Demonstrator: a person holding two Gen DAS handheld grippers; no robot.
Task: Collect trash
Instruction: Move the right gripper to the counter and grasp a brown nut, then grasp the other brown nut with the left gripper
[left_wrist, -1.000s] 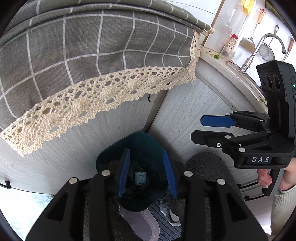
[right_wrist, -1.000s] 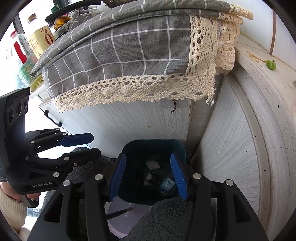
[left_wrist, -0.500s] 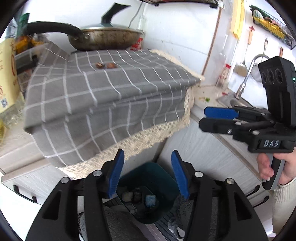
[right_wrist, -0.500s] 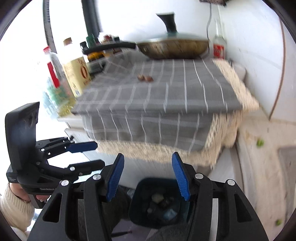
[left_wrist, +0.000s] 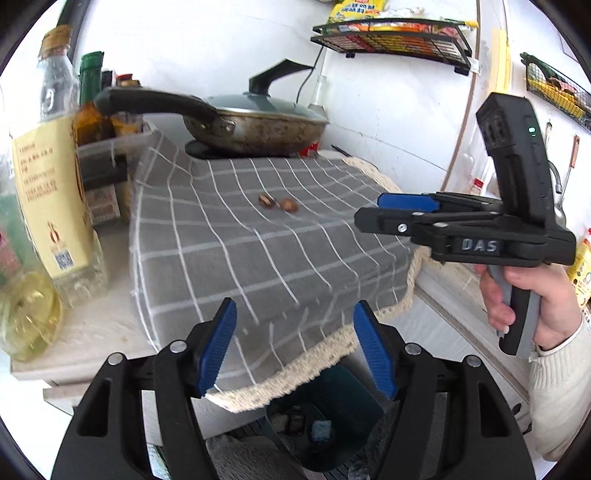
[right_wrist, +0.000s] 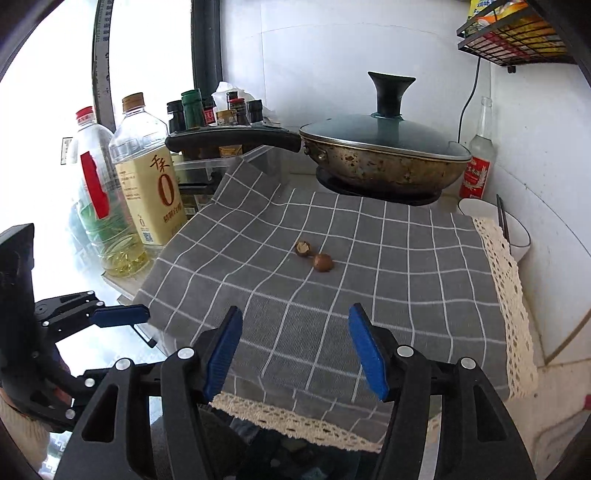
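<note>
Two brown nut shells (right_wrist: 314, 255) lie side by side in the middle of the grey checked cloth (right_wrist: 388, 280); they also show in the left wrist view (left_wrist: 277, 202). My left gripper (left_wrist: 295, 347) is open and empty, above the cloth's front edge. My right gripper (right_wrist: 293, 349) is open and empty, short of the shells. A dark teal bin (left_wrist: 343, 417) stands on the floor below the cloth's lace edge, with several scraps inside. In the left wrist view the right gripper (left_wrist: 391, 210) hangs to the right of the shells.
A lidded frying pan (right_wrist: 384, 155) sits at the back of the cloth, handle pointing left. Oil bottles (right_wrist: 147, 177) and sauce bottles stand at the left. A white bowl (right_wrist: 495, 225) with chopsticks and a glass bottle (right_wrist: 480, 155) are at the right. Wire racks hang on the wall.
Both grippers have risen from the bin near the floor to above the counter. The view has gone from the cabinet front and bin to the cloth top with the shells.
</note>
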